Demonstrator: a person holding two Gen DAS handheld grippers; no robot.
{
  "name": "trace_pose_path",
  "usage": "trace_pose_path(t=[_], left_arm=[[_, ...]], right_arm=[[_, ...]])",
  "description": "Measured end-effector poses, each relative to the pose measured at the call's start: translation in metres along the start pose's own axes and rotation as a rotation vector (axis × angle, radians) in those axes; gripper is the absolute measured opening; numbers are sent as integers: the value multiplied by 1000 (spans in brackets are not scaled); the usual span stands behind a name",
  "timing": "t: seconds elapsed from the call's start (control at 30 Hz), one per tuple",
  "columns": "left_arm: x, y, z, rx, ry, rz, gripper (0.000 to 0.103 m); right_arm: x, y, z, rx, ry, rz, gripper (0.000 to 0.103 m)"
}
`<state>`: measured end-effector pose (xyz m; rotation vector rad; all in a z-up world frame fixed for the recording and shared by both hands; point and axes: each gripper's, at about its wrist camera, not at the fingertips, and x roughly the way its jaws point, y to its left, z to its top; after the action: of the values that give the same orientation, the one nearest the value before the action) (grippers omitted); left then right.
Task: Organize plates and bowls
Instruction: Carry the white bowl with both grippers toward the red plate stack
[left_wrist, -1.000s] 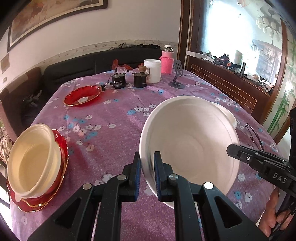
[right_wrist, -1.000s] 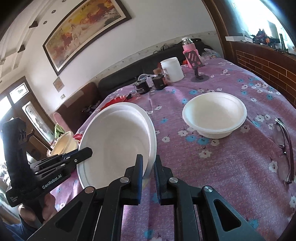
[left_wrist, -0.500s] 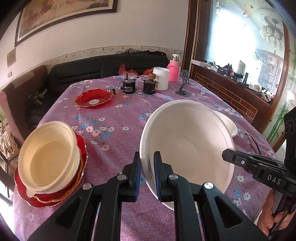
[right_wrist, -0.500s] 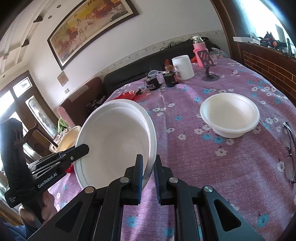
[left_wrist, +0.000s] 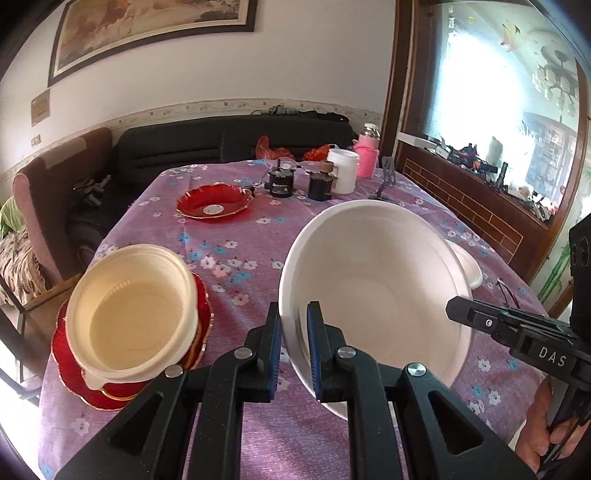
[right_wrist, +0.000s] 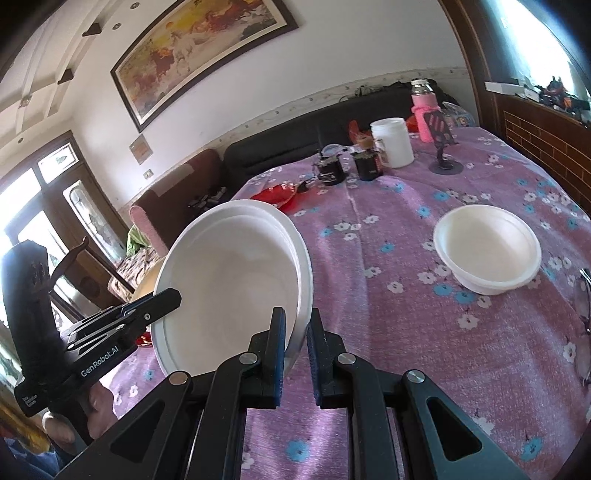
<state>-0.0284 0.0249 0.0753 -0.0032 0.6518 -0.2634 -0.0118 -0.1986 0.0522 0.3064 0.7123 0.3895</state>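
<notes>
Left wrist view showed the table (left_wrist: 229, 236) under a purple flowered cloth, the largest thing in sight; above it, at about three o'clock from centre, hung the large white bowl (left_wrist: 376, 288), tilted on edge and empty; the left gripper (left_wrist: 293, 350) was clenched on its near-left rim, and the right gripper (right_wrist: 295, 349) pinched the opposite rim in the right wrist view; at nine o'clock a cream bowl (left_wrist: 133, 314), empty, sat nested on a stack of red plates (left_wrist: 74, 373); at eleven o'clock lay a single red plate (left_wrist: 214, 203), bare; a smaller white bowl (right_wrist: 487, 247), empty, rested on the cloth at two o'clock in the right wrist view; a white tub (left_wrist: 343, 170) stood at twelve.
</notes>
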Motion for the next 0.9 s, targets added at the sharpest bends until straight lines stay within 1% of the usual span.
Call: trace_pose_path(t=[0.17,0.43,0.63,0.8,0.9], left_arm=[[-9,13,5,-21,-15,12,13],[-20,40,9,-81,-14,23,13],[-39,62,11,-110,-45,52,13],[-54,83,14,-139,-67,78,13],[-59,96,15,-159,-76,102,13]], right_arm=[[3,13,6,-18,2,25,13],[9,41,16,-71,8,54,13],[19,67,22,-114,18,83,13],[34,85,30,-120,51,132,13],[46,92,36,-91,87,186,13]])
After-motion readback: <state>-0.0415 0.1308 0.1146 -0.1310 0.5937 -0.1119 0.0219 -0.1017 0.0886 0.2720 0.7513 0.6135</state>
